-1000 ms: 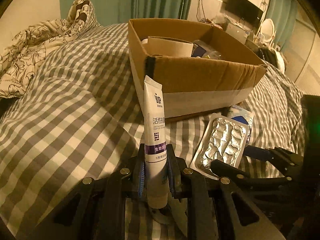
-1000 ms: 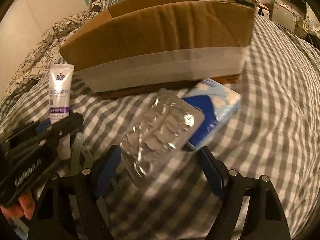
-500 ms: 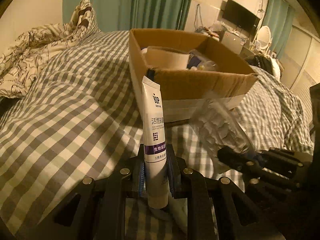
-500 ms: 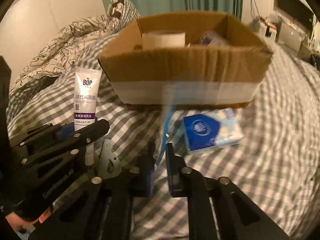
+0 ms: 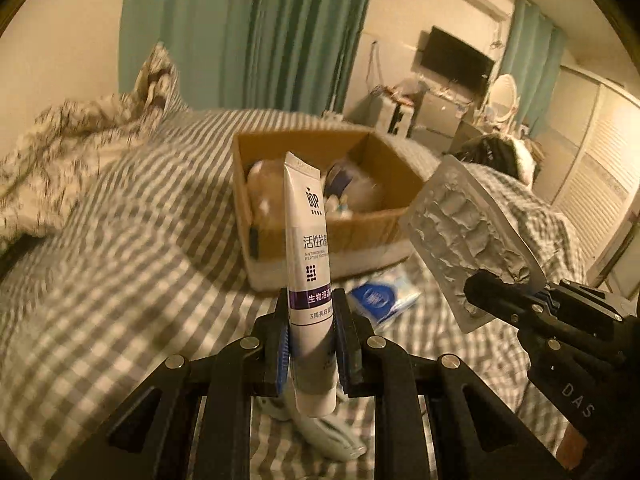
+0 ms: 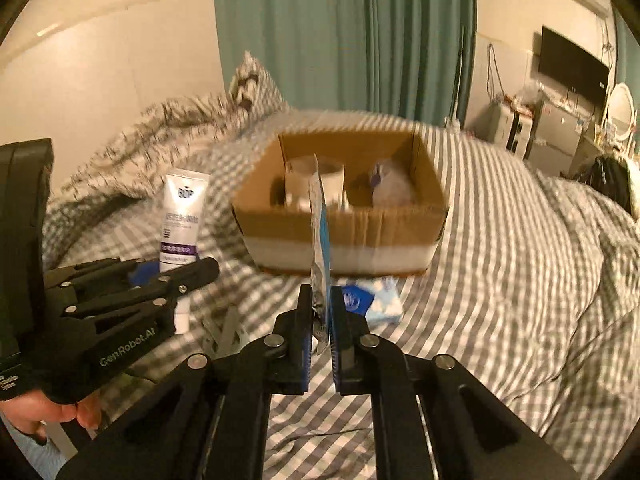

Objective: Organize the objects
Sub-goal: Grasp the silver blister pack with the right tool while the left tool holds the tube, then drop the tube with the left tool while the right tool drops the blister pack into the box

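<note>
My left gripper (image 5: 314,332) is shut on a white toothpaste tube (image 5: 308,248), held upright above the checked bed; the tube also shows in the right wrist view (image 6: 182,220). My right gripper (image 6: 322,320) is shut on a silver blister pack (image 6: 320,232), seen edge-on there and flat in the left wrist view (image 5: 468,240). Both are held in the air in front of an open cardboard box (image 5: 384,224) (image 6: 360,236) that holds a tape roll (image 6: 314,176) and other items.
A blue tissue pack (image 5: 380,300) (image 6: 372,302) lies on the checked bedspread (image 5: 120,260) before the box. A small pale object (image 5: 328,436) lies below my left gripper. A crumpled floral duvet (image 5: 68,148) is at left. Curtains, a TV and a dresser stand beyond.
My right gripper closed on the blister pack and lifted it off the bed. Both grippers rose with their objects, so the box now appears lower and farther away.
</note>
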A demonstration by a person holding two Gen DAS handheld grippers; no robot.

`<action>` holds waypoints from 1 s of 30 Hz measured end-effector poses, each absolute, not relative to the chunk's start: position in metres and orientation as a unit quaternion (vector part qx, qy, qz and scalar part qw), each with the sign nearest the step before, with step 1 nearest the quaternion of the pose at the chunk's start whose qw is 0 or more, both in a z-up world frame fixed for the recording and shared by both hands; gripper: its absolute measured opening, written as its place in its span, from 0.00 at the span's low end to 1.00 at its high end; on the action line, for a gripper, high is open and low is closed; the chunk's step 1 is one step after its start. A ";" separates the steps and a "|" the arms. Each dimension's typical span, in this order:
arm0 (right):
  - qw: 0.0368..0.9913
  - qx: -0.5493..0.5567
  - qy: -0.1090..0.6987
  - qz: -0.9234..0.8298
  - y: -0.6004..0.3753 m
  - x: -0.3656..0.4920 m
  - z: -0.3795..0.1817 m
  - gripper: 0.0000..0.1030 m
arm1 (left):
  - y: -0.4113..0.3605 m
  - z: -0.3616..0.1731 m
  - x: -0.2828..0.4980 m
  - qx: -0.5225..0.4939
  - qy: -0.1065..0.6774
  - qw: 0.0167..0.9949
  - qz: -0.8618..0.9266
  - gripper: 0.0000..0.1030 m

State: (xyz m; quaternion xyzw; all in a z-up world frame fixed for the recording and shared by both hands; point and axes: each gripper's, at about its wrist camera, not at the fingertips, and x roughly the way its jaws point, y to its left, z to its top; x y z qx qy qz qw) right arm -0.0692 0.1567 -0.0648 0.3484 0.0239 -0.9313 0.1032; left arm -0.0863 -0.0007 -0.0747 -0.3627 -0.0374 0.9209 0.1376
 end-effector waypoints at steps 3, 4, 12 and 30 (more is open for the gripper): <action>0.107 0.322 0.033 -0.940 0.156 -0.067 -0.041 0.07 | 0.006 -0.050 -0.094 -0.352 -0.043 0.159 0.921 0.18; 0.108 0.315 0.035 -0.942 0.156 -0.067 -0.035 0.07 | 0.009 -0.040 -0.099 -0.345 -0.038 0.161 0.924 0.18; 0.109 0.248 0.041 -0.962 0.169 -0.101 0.023 0.07 | 0.021 0.002 -0.149 -0.320 -0.025 0.171 0.932 0.18; 0.123 0.307 0.021 -0.943 0.195 -0.236 -0.026 0.07 | 0.035 -0.051 -0.270 -0.371 -0.006 0.160 0.915 0.18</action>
